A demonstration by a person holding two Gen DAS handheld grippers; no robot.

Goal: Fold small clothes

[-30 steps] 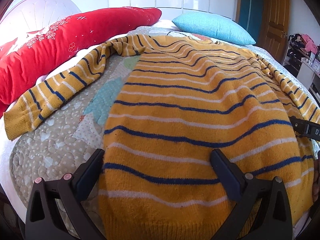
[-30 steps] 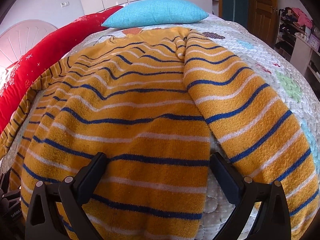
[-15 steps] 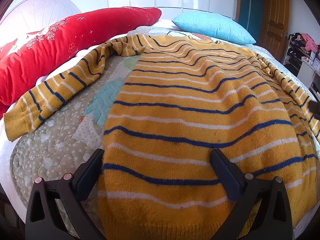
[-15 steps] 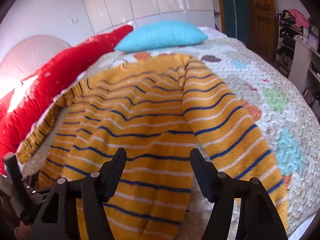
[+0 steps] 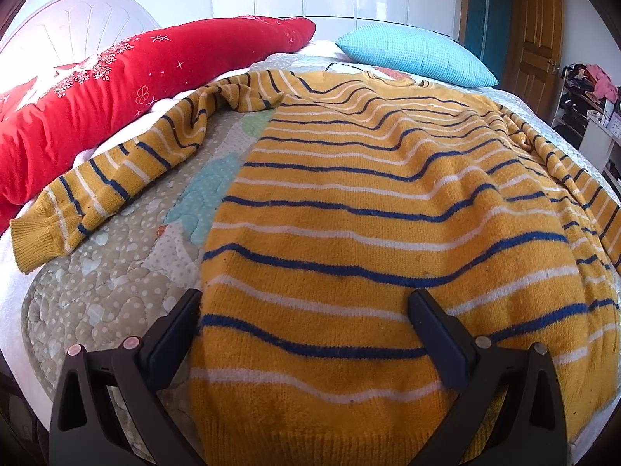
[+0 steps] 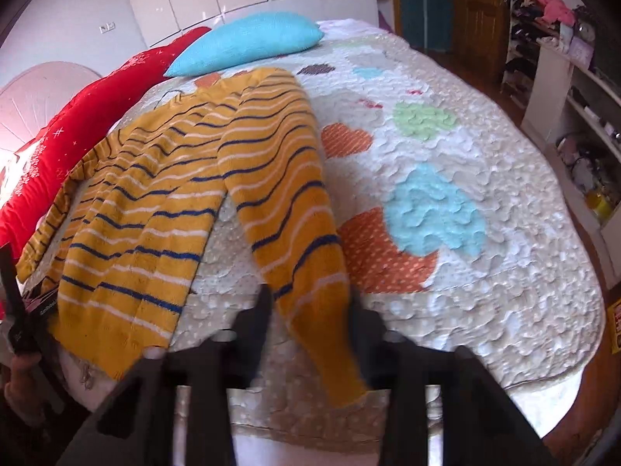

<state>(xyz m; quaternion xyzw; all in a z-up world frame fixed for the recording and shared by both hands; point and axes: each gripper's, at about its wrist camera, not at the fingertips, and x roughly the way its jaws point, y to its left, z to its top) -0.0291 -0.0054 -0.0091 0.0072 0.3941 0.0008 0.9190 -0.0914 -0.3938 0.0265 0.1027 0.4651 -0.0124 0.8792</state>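
A yellow sweater (image 5: 380, 233) with blue and white stripes lies flat on the bed. Its left sleeve (image 5: 116, 182) stretches out toward the bed's left edge. My left gripper (image 5: 304, 306) is open and hovers over the sweater's hem, with the jaws wide apart. In the right wrist view the sweater body (image 6: 143, 217) lies to the left and its right sleeve (image 6: 287, 209) runs down toward me. My right gripper (image 6: 308, 303) has its jaws half closed on either side of the sleeve's cuff end; the image is blurred and no grip shows.
The bed has a quilted cover with coloured hearts (image 6: 434, 209). A long red pillow (image 5: 116, 77) and a blue pillow (image 5: 411, 54) lie at the head. Shelves with clutter (image 6: 574, 116) and a wooden door (image 5: 539, 35) stand to the right. The left gripper's body shows in the right wrist view (image 6: 15, 310).
My right gripper has swung right and back from over the sweater body to the right sleeve's cuff, and its jaws have narrowed. The left gripper has held still.
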